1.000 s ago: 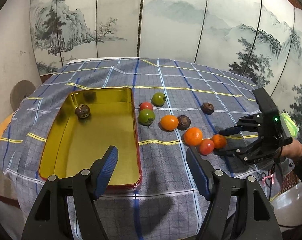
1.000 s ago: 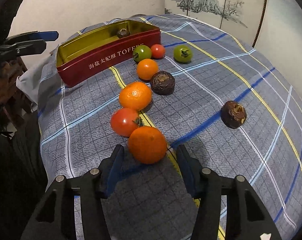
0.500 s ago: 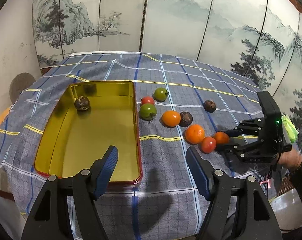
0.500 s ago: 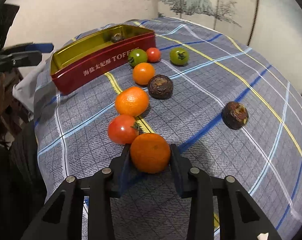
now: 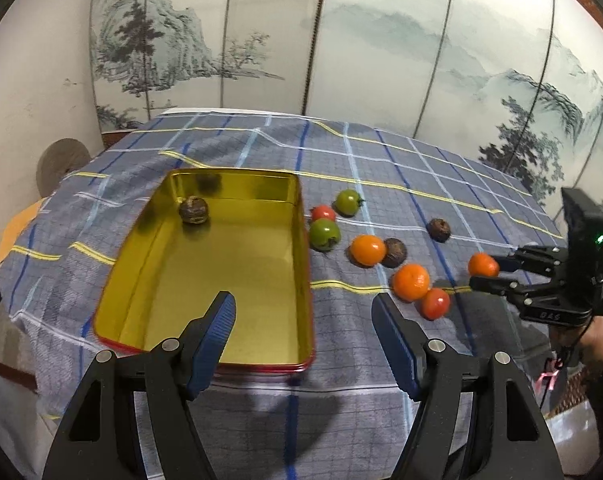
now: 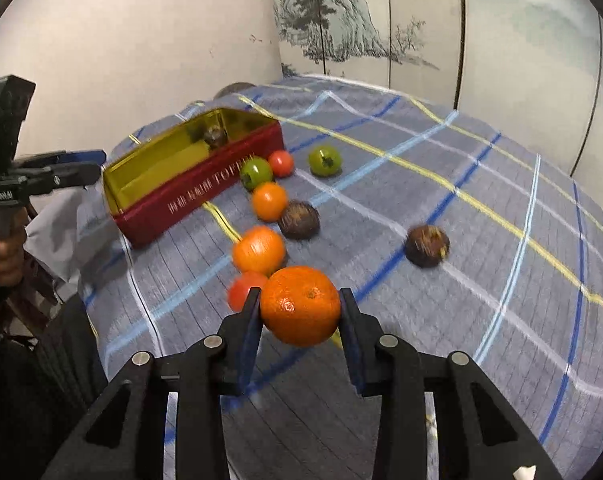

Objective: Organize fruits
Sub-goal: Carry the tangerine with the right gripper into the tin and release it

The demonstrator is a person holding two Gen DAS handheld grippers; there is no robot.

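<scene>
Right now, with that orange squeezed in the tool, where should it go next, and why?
Probably carry it over to the gold tin and let go above its bare floor. The right tool is shut on the orange, already lifted off the cloth, and the tin holds only one brown fruit. The left tool hangs open by the tin's near edge.

Orange (image 6: 300, 305) gripped, lifted; other fruits (image 5: 364, 250) beside tin (image 5: 205, 272).

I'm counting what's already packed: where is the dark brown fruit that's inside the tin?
In the left wrist view, the brown fruit sits in the gold tin, near its far left corner, alone.
</scene>
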